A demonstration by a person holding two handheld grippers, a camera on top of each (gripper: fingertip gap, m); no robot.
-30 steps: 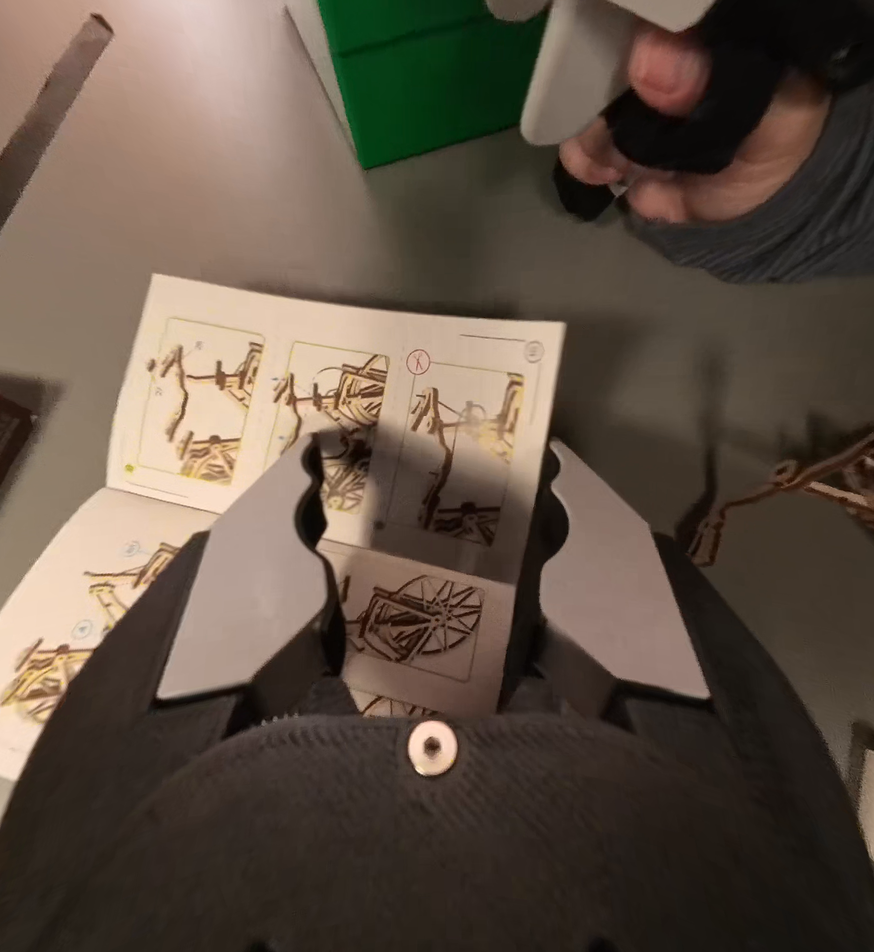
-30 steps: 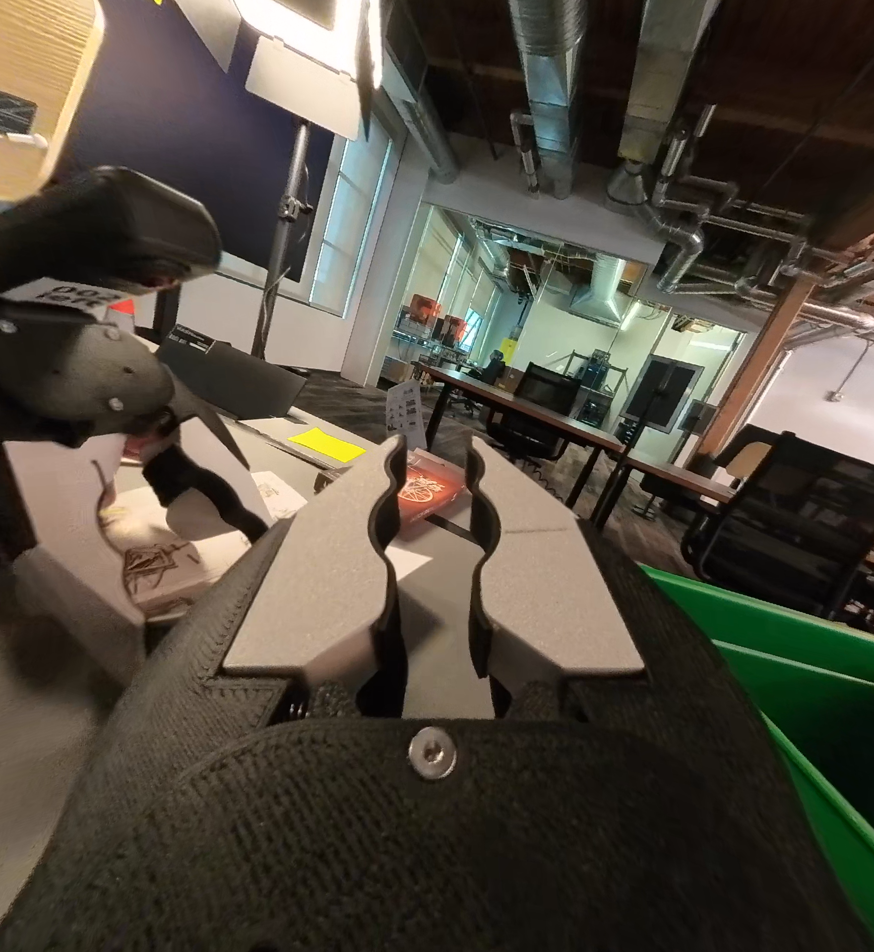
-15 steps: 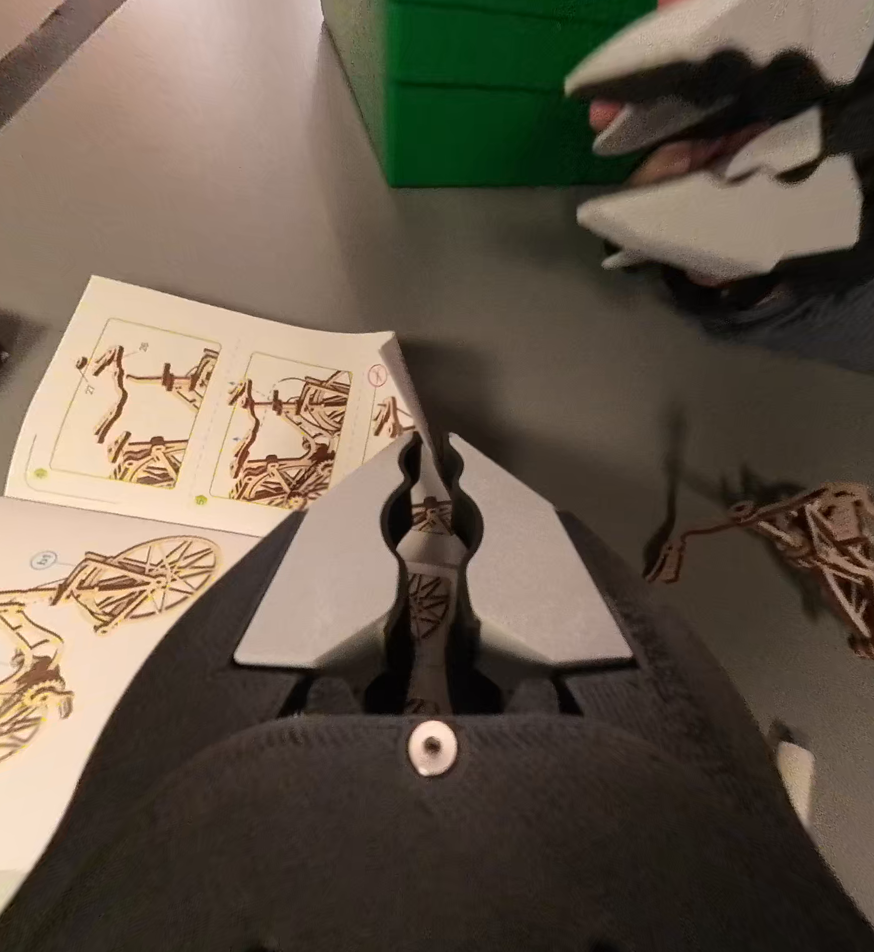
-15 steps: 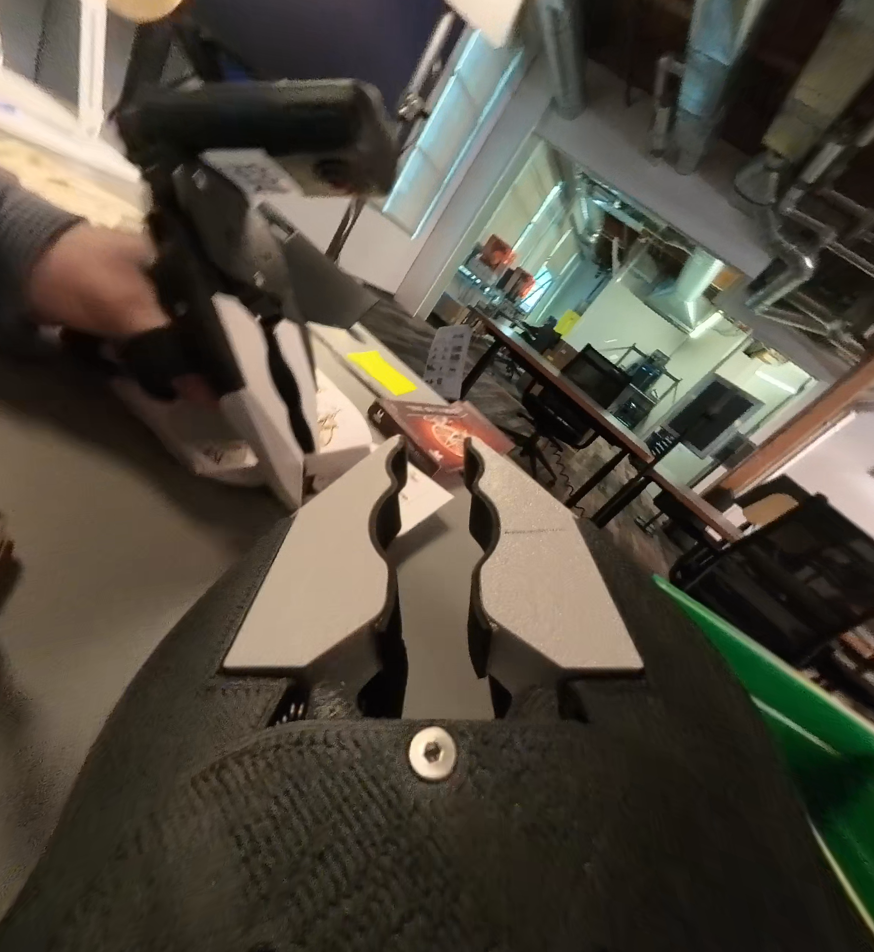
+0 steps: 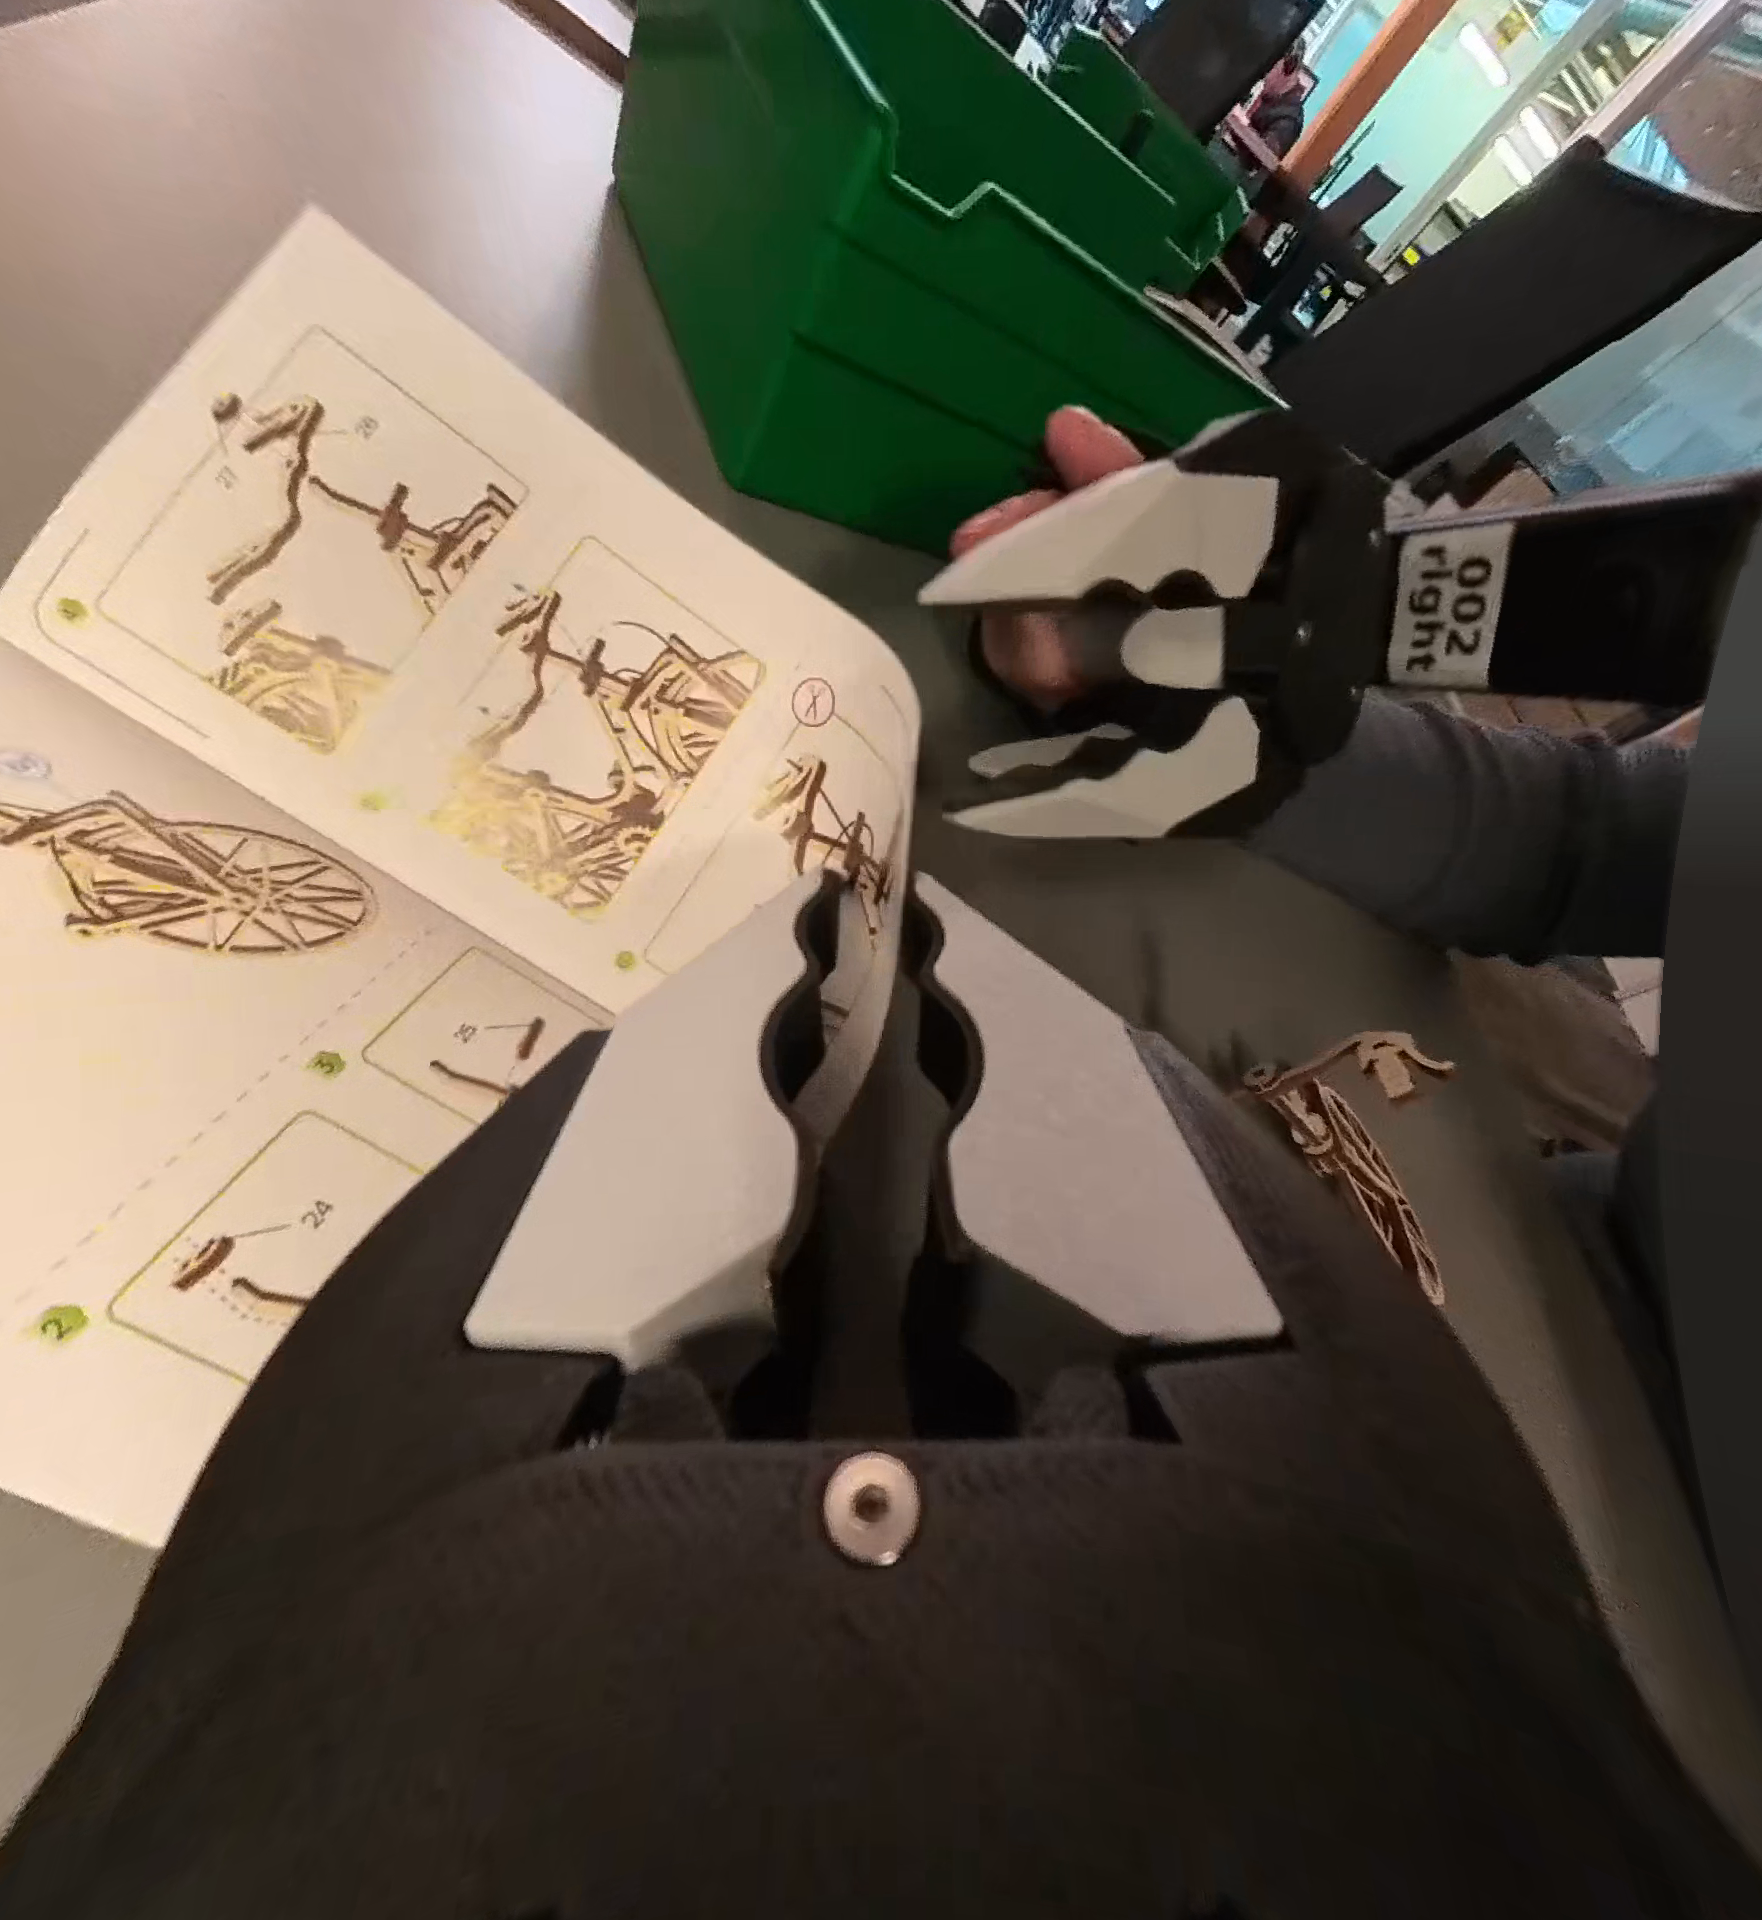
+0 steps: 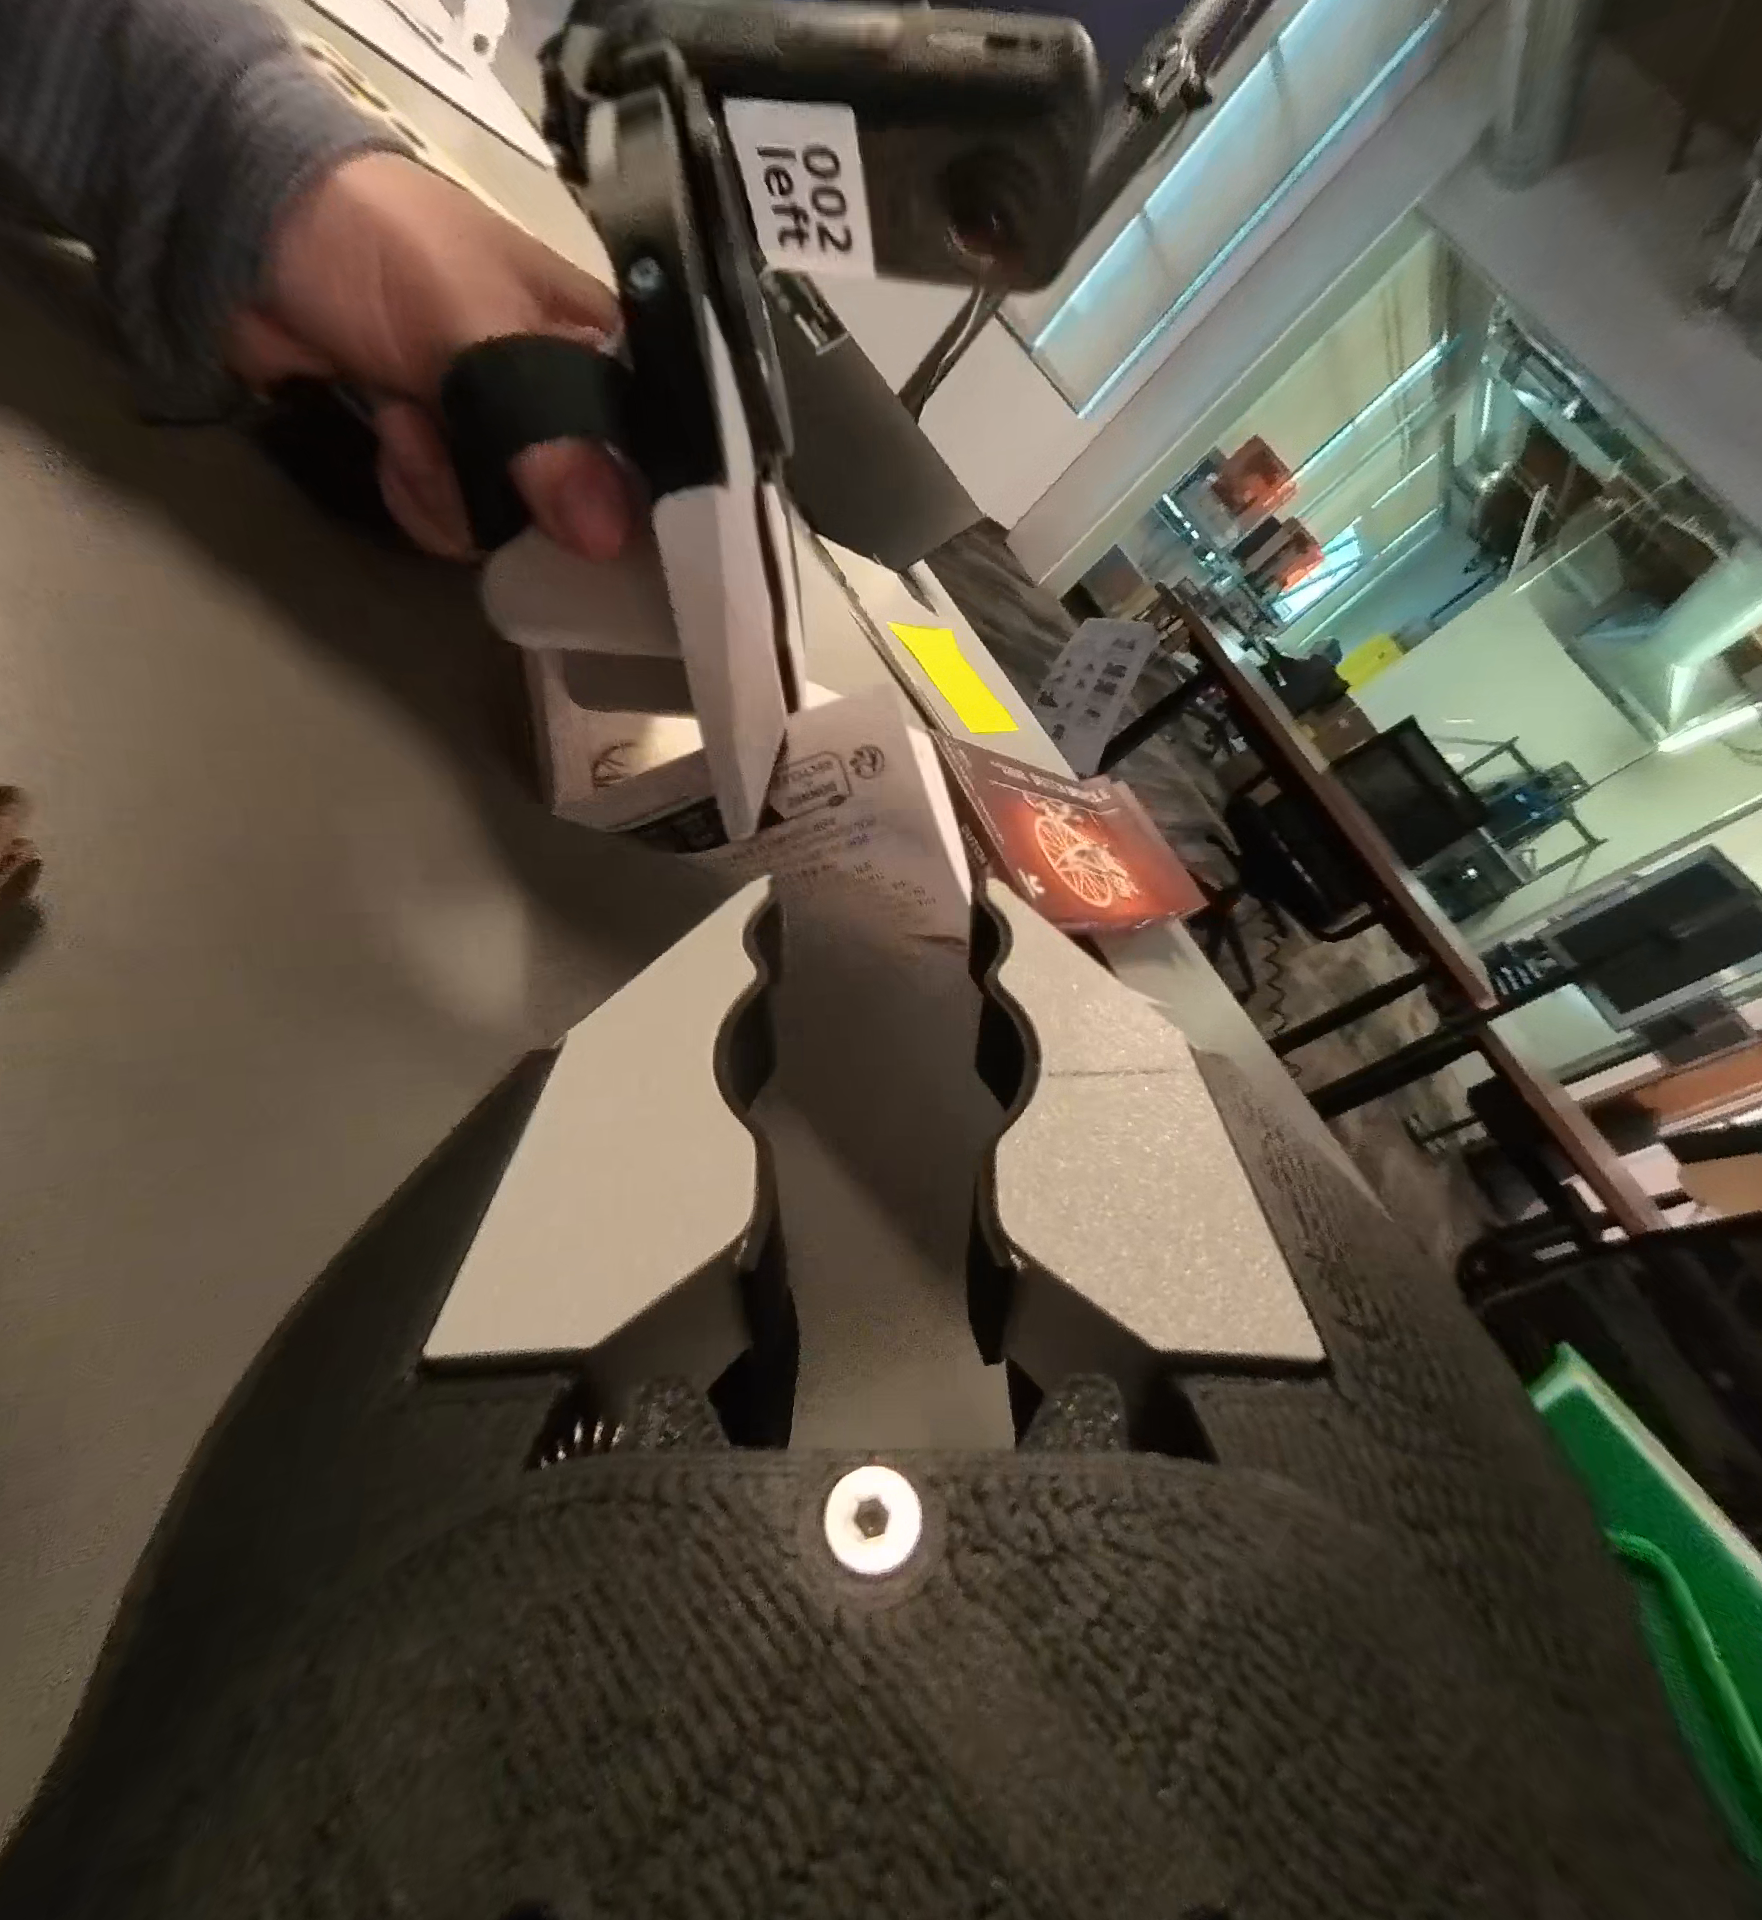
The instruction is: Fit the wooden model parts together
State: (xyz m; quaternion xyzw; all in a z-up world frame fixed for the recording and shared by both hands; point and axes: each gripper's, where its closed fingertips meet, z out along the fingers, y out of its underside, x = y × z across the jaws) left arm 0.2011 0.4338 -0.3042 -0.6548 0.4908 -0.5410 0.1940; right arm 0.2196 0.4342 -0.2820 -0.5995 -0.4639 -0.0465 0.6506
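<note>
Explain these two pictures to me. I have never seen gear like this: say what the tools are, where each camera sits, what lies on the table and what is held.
No robot here: a person holds a hand-operated two-finger gripper in each hand, each with a camera looking along its fingers. The left camera shows the left gripper shut on a page edge of the instruction booklet, lifting it off the grey table. The right gripper, open and empty, hovers beyond it. The right camera shows the same from the other side, with its own fingers apart. Also on the table: a partly built wooden model, a green bin and a dark red box.
</note>
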